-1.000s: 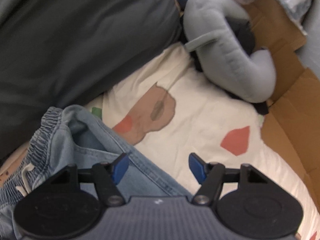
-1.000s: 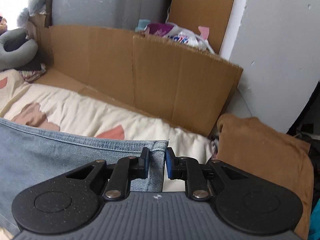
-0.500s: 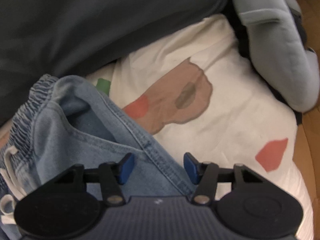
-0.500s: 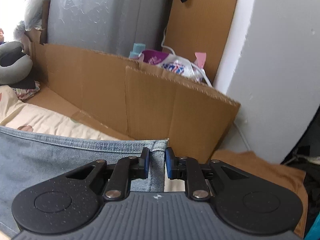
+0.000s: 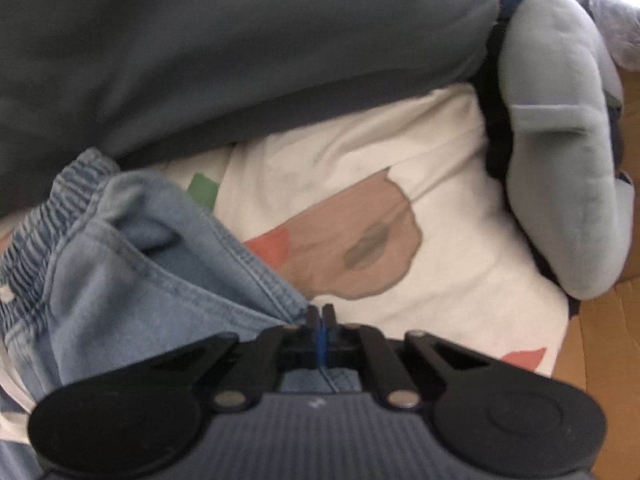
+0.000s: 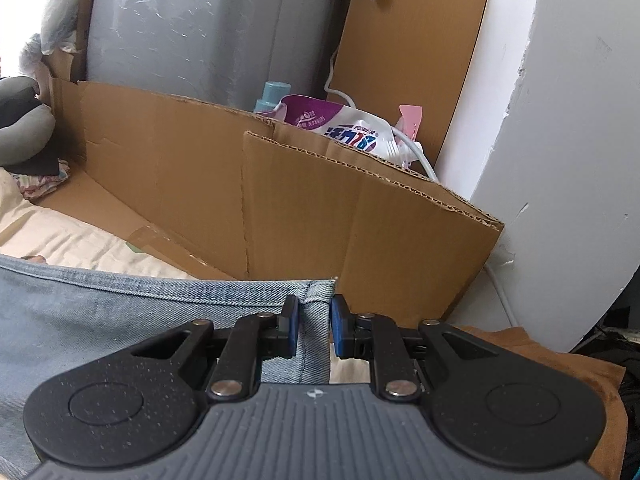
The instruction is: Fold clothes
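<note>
Left gripper point(image 5: 319, 317) clenched on jeans point(image 5: 160, 280) seam; right gripper point(image 6: 313, 322) grasps hem — thin bites may slip under tension.

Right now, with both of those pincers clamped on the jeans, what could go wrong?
The left gripper pinches only a thin seam edge of the jeans, so the denim could slip free when lifted. The right gripper holds just the hem corner, and the fold may end up uneven. The grey neck pillow lies close by, and swinging fabric might catch it.
</note>
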### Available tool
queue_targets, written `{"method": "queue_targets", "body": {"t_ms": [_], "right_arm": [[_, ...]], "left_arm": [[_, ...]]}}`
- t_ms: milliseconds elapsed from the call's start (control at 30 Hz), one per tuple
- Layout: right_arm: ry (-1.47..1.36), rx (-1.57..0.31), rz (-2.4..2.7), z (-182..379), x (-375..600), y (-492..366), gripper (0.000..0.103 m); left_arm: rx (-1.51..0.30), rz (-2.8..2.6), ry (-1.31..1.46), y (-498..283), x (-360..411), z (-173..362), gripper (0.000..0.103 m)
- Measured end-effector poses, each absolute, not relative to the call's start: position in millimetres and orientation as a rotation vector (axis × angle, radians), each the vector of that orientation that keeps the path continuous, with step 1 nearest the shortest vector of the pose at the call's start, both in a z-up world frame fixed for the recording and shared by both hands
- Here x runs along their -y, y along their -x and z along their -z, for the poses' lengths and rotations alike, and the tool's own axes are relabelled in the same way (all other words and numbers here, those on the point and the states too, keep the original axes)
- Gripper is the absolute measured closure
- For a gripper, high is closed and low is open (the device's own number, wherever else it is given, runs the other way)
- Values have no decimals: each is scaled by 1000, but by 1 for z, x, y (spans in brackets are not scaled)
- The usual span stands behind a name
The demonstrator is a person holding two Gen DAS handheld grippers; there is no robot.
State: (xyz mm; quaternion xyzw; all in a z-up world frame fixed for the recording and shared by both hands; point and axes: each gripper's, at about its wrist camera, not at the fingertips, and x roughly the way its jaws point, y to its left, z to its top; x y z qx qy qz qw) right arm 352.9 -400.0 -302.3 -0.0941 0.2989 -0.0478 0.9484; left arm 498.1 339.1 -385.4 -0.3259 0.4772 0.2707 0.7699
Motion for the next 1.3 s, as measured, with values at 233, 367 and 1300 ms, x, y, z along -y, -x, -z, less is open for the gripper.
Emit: {"method": "queue_targets", "body": {"t_ms": [233,367,1300], "right_arm": [[198,-602,96,303,401,-365,87],[197,-616,99,307,401,-372,87],[174,-705,132,336,405,-411,89]], "left_arm": [[-1012,-597,650,-499,-346,367,103],[-1130,-602,674,-506,-355,383,94],[-998,-667,685,-501,-363,385,91]]}}
